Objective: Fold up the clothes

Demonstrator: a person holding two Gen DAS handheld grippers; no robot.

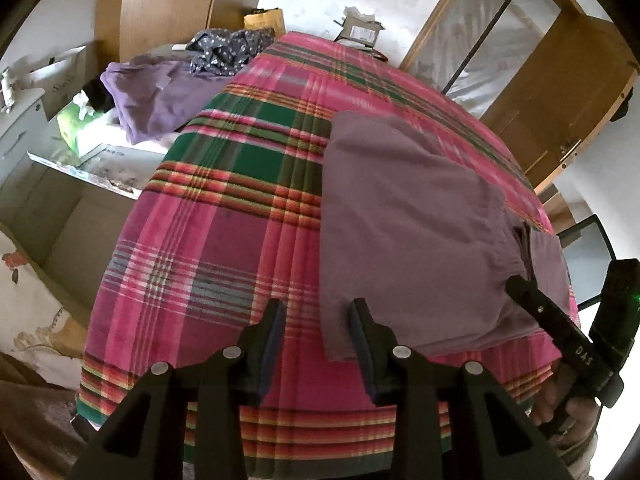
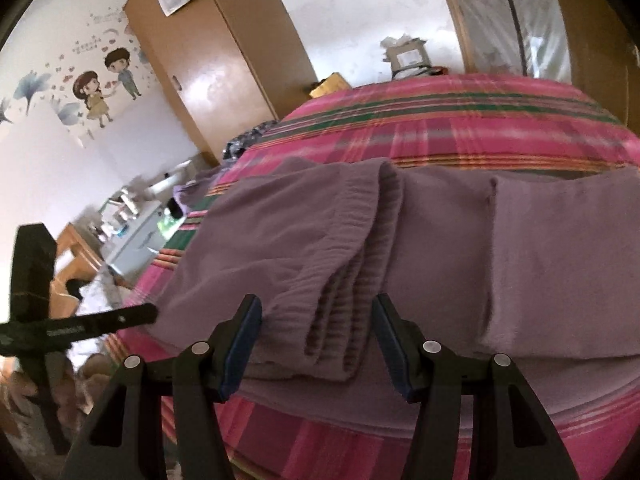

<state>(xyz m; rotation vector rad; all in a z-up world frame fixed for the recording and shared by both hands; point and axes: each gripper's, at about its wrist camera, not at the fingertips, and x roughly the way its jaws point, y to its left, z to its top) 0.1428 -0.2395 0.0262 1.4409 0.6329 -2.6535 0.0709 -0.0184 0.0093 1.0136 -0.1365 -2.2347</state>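
Beyond the mauve garment [image 1: 408, 216], purple clothes [image 1: 160, 100] lie heaped.

Before me lies a bed under a pink-and-green plaid cover [image 1: 224, 208]; behind it a white wall [image 2: 360, 8]; to my left a tall wooden wardrobe [image 2: 208, 60] and cartoon wall stickers [image 2: 100, 88] of two children; to my right a wooden door [image 1: 560, 92]; a white bedside cabinet [image 1: 20, 132] sits low at left; daylight is soft.

Parted right tongs [image 2: 316, 344] astride mauve garment's [image 2: 440, 232] ribbed cuff [image 2: 340, 292] on plaid blanket [image 2: 440, 120]
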